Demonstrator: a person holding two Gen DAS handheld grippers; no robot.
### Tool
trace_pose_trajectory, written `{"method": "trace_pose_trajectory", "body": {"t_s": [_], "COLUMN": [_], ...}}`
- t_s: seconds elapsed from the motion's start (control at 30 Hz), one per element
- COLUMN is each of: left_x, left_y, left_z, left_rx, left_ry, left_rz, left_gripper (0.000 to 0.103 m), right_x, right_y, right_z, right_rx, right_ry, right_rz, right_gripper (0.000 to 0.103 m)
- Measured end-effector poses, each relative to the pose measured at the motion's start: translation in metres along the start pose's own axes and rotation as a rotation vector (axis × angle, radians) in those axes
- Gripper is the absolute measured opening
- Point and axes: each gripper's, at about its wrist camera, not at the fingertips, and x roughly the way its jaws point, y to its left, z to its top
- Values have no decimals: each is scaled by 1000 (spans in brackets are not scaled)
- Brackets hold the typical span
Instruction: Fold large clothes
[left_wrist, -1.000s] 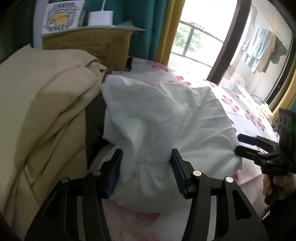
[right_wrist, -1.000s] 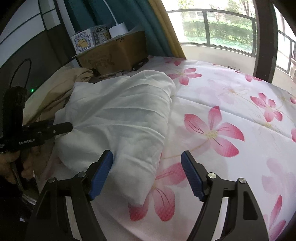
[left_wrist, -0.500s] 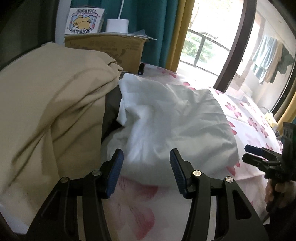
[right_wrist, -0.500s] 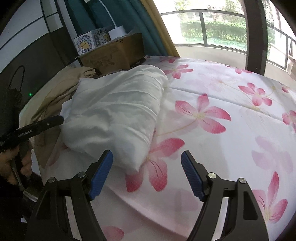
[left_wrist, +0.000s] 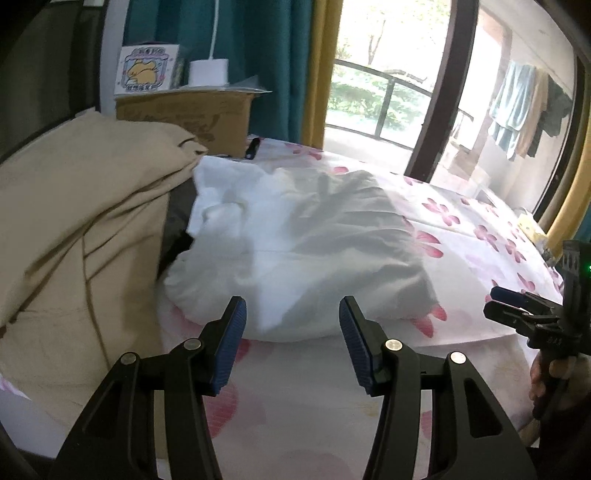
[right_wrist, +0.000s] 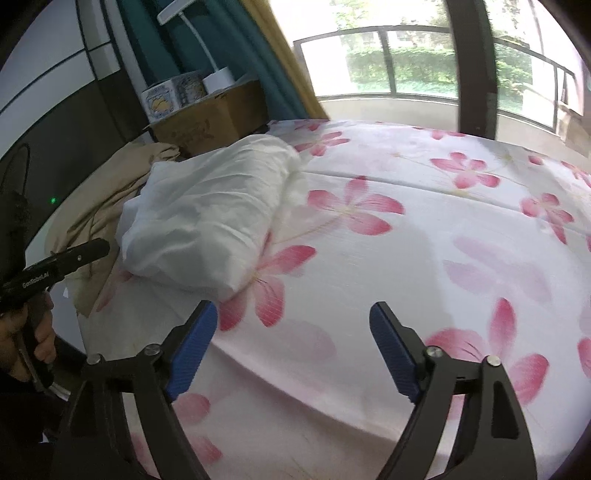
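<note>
A white garment (left_wrist: 303, 243) lies bunched in a folded heap on the flowered bed sheet (left_wrist: 480, 229). It also shows in the right wrist view (right_wrist: 207, 218), at the left of the bed. My left gripper (left_wrist: 291, 325) is open and empty, just short of the heap's near edge. My right gripper (right_wrist: 293, 332) is open and empty, over bare sheet (right_wrist: 424, 236) to the right of the heap. The left gripper shows at the left edge of the right wrist view (right_wrist: 74, 254), and the right gripper at the right edge of the left wrist view (left_wrist: 517, 306).
A beige garment pile (left_wrist: 74, 229) lies left of the white heap, with dark cloth (left_wrist: 177, 221) between them. A cardboard box (left_wrist: 184, 114) with a small printed carton (left_wrist: 146, 68) and a lamp base (left_wrist: 208, 72) stands behind. Teal curtain and balcony window at the back.
Both grippers have pulled back from the white garment toward the bed's near edge. The left gripper, which had cloth between its fingers a second ago, now stands clear of it. The heap has settled flatter.
</note>
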Motion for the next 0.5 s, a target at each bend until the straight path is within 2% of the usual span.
{"method": "trace_pose_trajectory", "body": {"t_s": [0.17,0.5], "left_x": [-7,2], "left_y": [-21,-64], "left_z": [1,-4], "left_rx": [50,93], "left_ry": [-34,-39], "left_rz": [13,-53], "left_gripper": [55,55], "right_x": [-20,-56], "right_y": [-19,-51], "right_z": [-11,-34], "right_rx": [38,106], "right_ry": [-31,-77], "right_rz": [-29,-94], "right_gripper": [86,86]}}
